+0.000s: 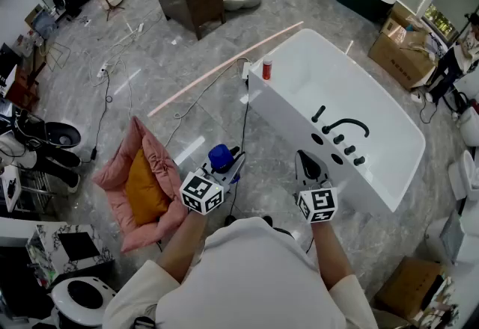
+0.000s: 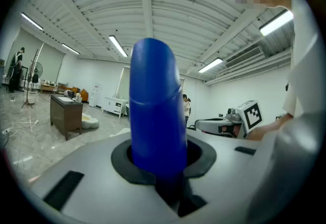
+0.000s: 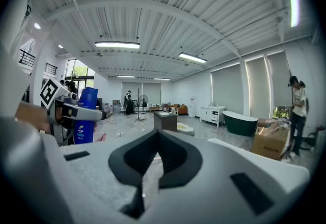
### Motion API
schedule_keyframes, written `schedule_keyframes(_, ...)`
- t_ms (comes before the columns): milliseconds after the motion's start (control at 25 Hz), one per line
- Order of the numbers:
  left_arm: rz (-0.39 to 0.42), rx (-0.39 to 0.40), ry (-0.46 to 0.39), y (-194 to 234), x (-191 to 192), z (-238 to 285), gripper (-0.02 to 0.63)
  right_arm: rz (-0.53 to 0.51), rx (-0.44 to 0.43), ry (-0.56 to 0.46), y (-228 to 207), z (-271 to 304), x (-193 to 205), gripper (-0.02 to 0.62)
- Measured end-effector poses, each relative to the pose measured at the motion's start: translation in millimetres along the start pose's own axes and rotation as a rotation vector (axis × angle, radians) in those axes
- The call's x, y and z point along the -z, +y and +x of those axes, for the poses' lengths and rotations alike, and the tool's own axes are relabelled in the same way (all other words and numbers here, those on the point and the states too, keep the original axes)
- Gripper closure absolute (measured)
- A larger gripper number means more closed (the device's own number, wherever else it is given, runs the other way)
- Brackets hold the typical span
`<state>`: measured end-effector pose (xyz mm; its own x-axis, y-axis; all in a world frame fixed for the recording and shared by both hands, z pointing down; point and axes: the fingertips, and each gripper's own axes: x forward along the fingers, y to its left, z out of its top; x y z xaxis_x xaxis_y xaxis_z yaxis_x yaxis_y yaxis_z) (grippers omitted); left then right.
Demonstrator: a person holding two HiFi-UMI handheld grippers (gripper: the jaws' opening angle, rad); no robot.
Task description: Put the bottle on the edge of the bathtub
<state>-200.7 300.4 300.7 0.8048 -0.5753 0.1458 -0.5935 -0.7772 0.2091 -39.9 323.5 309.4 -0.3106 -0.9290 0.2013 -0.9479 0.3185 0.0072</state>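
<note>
No word, brand or number can be read anywhere. The blue plastic bottle (image 3: 86, 111) carries a white label (image 3: 81, 129) low on its side, with a small leaf-like emblem and lines of print too small to make out. The white cube (image 1: 202, 193) of the left gripper (image 1: 224, 164) and the white cube (image 1: 317, 205) of the right gripper (image 1: 305, 161) bear black-and-white square marker patterns, without letters.
</note>
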Motion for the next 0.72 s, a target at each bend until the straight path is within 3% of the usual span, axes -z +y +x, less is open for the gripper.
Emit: schedule_keyframes(720, 0.000, -0.011, 0.016, -1, 2, 20, 0.529, 0.013, -0.009, 0.011, -19, 10, 6, 0.594)
